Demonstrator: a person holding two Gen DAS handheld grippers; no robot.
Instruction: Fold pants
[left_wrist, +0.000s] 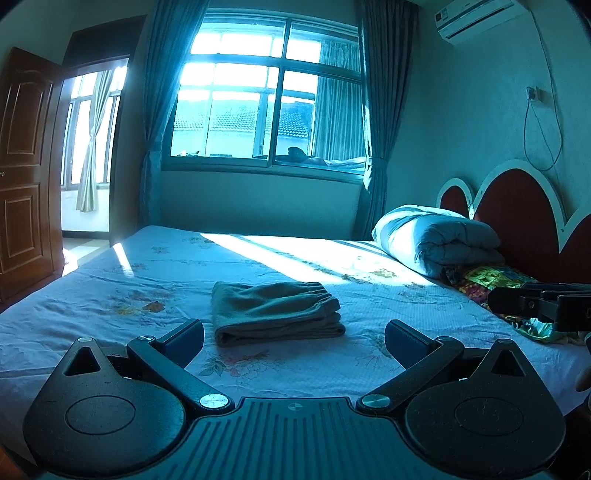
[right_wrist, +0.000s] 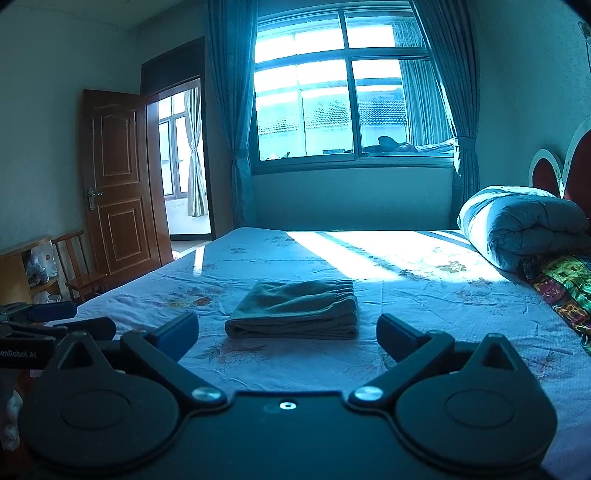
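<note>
1. Here the pants lie folded in a neat stack on the bed, just ahead of both grippers.
2. The left gripper stands wide apart, empty, short of the pants.
3. The right gripper likewise gapes wide, touching nothing.

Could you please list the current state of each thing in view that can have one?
pants: folded into a compact stack, lying on the bed
left gripper: open, empty
right gripper: open, empty
door: open
curtains: drawn aside
quilt: rolled up by the headboard
</note>
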